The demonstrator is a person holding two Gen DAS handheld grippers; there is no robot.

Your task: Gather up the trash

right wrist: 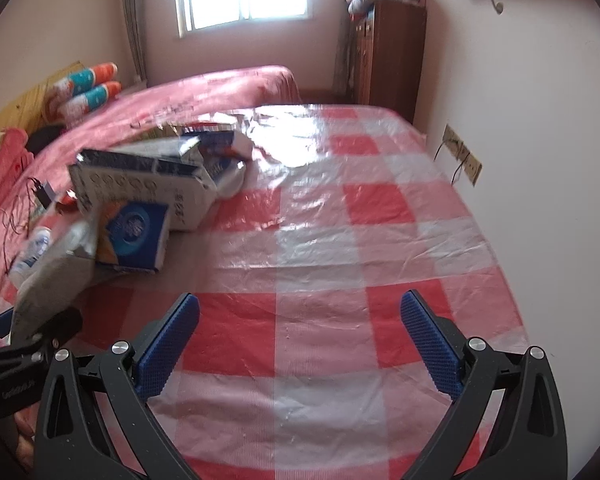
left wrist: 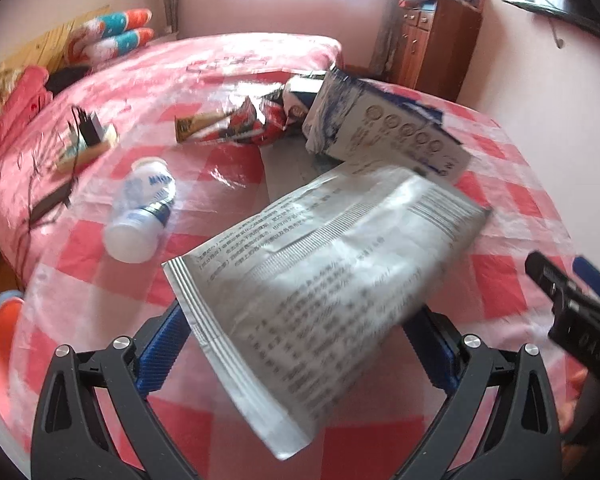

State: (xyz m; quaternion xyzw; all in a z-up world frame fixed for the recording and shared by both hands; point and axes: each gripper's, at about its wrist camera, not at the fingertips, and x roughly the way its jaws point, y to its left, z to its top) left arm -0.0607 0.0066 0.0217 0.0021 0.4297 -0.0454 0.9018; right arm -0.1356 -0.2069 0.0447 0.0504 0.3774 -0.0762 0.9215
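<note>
Left hand-held gripper point(left wrist: 300, 344) seen from its own wrist: jaws wide apart, silver pouch point(left wrist: 324, 280) between them, blurred; we can't tell if pads touch it. We judge pouch picked first, nearest piece. Tilted down at table point(left wrist: 500, 280). White bottle point(left wrist: 144, 212) and carton point(left wrist: 384, 132) lie beyond.

Right wrist view: right hand-held gripper point(right wrist: 300, 340) jaws apart, empty, angled down over bare checked cloth, trash well to its left.

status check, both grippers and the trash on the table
Left gripper open, grey pouch between its fingers. Right gripper open, empty, over bare cloth. Bottle, carton, wrappers lie beyond.
</note>
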